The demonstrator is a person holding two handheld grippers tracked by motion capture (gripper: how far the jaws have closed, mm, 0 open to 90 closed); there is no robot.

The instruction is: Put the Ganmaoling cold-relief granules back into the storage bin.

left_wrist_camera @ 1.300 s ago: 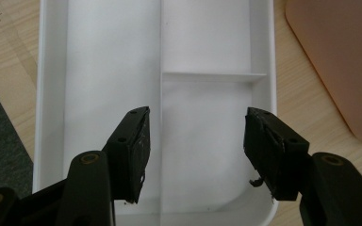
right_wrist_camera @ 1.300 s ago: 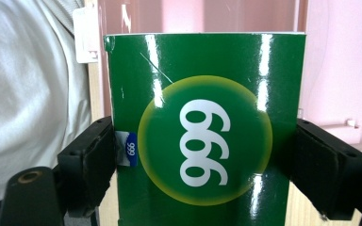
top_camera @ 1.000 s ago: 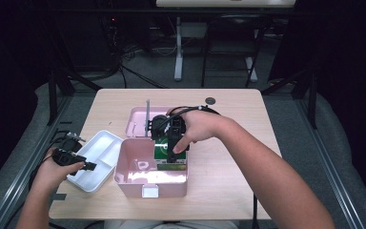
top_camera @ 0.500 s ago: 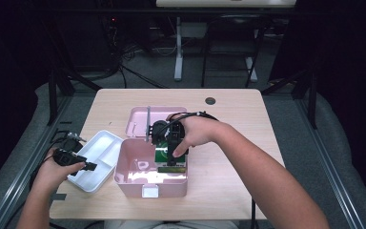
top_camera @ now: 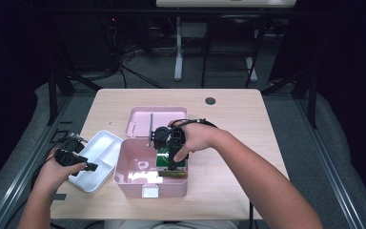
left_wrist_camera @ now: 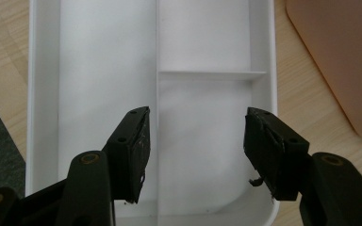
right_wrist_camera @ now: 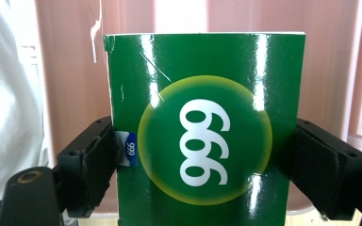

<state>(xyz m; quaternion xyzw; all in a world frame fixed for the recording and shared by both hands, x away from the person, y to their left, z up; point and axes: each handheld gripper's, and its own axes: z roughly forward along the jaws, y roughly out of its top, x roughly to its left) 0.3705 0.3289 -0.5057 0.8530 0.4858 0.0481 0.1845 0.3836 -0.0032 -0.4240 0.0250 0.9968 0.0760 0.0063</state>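
Nearest the person, the left gripper (top_camera: 89, 166) hovers over the white divided tray (left_wrist_camera: 42, 94) at the table's (top_camera: 228, 105) left edge, its jaws wide apart with nothing between them (the tray compartments below look bare). Just beside the tray stands the pink box (top_camera: 138, 183), and over its right half the right gripper (top_camera: 172, 168) points down, its jaws closed against the two sides of a green carton (right_wrist_camera: 205, 127) printed with 999. The carton sits at or just inside the box's right end; whether it rests on the floor of the box cannot be told. Beyond that the open lid (top_camera: 140, 119) lies flat behind the box.

The likely trouble lies in the grip: the carton's glossy faces could slide between the pads, and a thin card wall could buckle if squeezed harder. A tilted carton might catch the box rim or the lid's upright stay, dragging the light box across the table, since the left gripper holds nothing steady.
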